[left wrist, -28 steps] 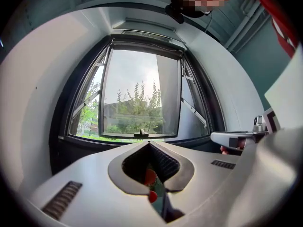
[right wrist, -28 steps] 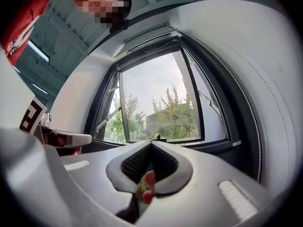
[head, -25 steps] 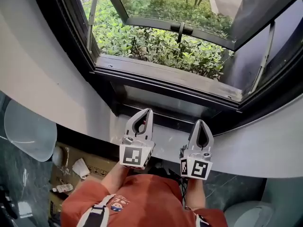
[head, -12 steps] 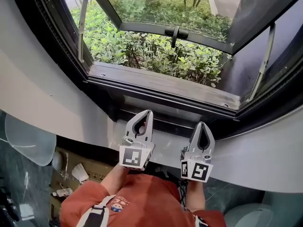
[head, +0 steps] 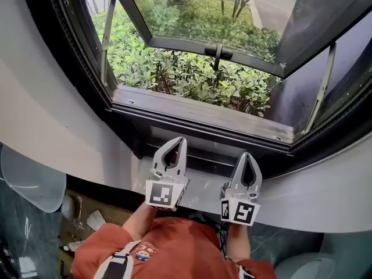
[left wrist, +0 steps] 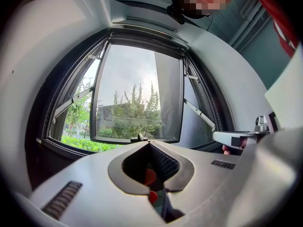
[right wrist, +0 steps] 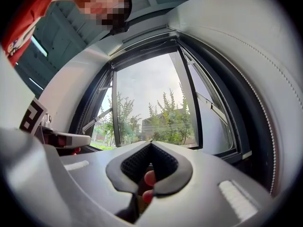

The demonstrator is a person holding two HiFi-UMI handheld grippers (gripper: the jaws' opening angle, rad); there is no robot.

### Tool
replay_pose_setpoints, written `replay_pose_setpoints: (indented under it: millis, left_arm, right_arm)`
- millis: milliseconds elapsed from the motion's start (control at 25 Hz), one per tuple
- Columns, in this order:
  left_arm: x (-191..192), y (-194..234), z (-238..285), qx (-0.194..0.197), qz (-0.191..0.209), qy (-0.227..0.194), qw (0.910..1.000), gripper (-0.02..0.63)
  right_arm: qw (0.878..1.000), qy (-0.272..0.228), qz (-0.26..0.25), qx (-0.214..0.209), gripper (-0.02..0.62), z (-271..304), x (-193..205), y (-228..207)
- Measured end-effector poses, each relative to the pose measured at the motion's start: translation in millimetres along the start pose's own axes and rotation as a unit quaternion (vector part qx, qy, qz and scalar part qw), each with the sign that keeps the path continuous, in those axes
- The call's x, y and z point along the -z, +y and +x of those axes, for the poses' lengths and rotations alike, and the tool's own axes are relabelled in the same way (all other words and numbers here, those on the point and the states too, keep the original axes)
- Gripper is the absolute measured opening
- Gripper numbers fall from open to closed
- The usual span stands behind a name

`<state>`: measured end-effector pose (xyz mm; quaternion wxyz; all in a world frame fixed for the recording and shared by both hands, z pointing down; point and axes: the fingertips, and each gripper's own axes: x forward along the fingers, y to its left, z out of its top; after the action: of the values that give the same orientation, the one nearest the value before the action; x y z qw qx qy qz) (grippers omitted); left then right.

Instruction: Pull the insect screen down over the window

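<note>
Right now both grippers sit just below the window (head: 203,112) sill, side by side. The left gripper (head: 179,142) and right gripper (head: 247,156) each have jaws closed tip to tip on nothing. The window sash (head: 216,46) is swung outward, with shrubs (head: 174,74) beyond it. The insect screen is probably rolled up inside the dark rail (left wrist: 147,33) along the window's top edge, well above both grippers, though that is hard to confirm.

Pale curved wall (head: 40,115), open dark-framed window (head: 197,114), green shrubs (head: 186,77) outside, daylight
</note>
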<state>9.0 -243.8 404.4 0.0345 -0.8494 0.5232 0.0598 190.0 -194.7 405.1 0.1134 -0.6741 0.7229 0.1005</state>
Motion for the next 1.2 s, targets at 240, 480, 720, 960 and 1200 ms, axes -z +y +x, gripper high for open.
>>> replay_pose_setpoints:
  millis: [240,480,720,960,1200]
  left_arm:
    - [-11,10,2,0.0,-0.003,-0.011,0.9999,0.005]
    - [-30,14,6,0.004,0.002,-0.039,0.9992,0.005]
    - [-68,20,17,0.005,0.008,-0.082,0.9966,0.005]
    - [-117,36,32,-0.007,0.023,-0.141,0.9897,0.005]
    - [-177,45,45,-0.008,0.051,-0.207,0.9769,0.005]
  right_arm:
    - [1.0,-0.02,-0.008,-0.004,0.008,11,-17,10]
    - [0.998,-0.061,-0.019,-0.009,0.009,26,-50,14]
    - [0.992,-0.12,-0.045,-0.012,0.009,43,-95,16]
    - [0.98,-0.186,-0.065,-0.011,0.008,64,-148,18]
    - [0.966,-0.245,-0.079,-0.01,0.008,83,-203,16]
